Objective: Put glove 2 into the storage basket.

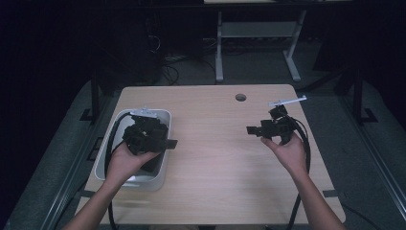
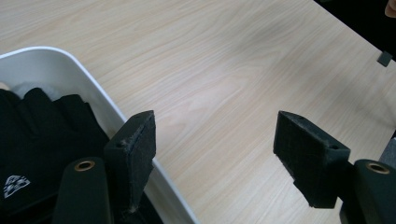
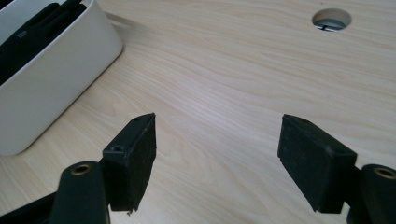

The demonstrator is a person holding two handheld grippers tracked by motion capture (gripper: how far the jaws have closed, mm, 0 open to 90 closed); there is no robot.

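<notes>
A white bin point(image 1: 162, 114) stands on the left part of the wooden table point(image 1: 215, 158). Black gloves point(image 2: 42, 126) lie inside it, one with a small white logo. My left gripper point(image 1: 168, 143) hovers over the bin's right rim point(image 2: 93, 91), jaws open and pointing right, with bare wood between them point(image 2: 215, 149). My right gripper point(image 1: 252, 130) is held over the right half of the table, pointing left toward the bin point(image 3: 51, 74). Its jaws stand open with nothing between them point(image 3: 217, 154). The dark gloves point(image 3: 32, 32) show over the bin's wall.
A round cable hole point(image 1: 241, 97) sits near the table's far edge, also seen as the hole point(image 3: 331, 19) ahead of the right gripper. Bare wood lies between the two grippers. A white desk frame point(image 1: 258, 29) stands on the dark floor beyond the table.
</notes>
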